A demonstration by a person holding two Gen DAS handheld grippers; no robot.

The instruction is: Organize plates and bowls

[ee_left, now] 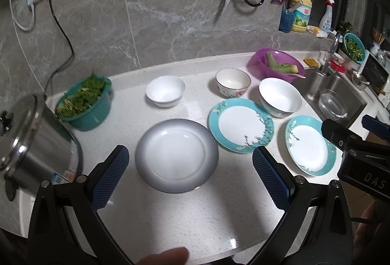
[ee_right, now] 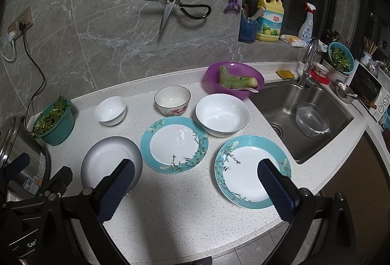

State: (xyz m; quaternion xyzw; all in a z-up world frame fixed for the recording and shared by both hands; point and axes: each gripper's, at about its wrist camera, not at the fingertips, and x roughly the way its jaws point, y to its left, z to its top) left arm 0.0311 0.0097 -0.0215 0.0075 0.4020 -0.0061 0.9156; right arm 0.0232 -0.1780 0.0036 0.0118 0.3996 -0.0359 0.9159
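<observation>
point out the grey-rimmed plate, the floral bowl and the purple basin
grey-rimmed plate [ee_left: 176, 155], left wrist view, centre well
floral bowl [ee_right: 172, 100], right wrist view, inner wall
purple basin [ee_right: 214, 76], right wrist view, inside left wall

Both wrist views overlook shared countertop [ee_left: 170, 211]

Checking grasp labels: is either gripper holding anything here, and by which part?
Nothing held. Left gripper and right gripper both hover with jaws open above the counter; plates and bowls lie untouched.
</observation>
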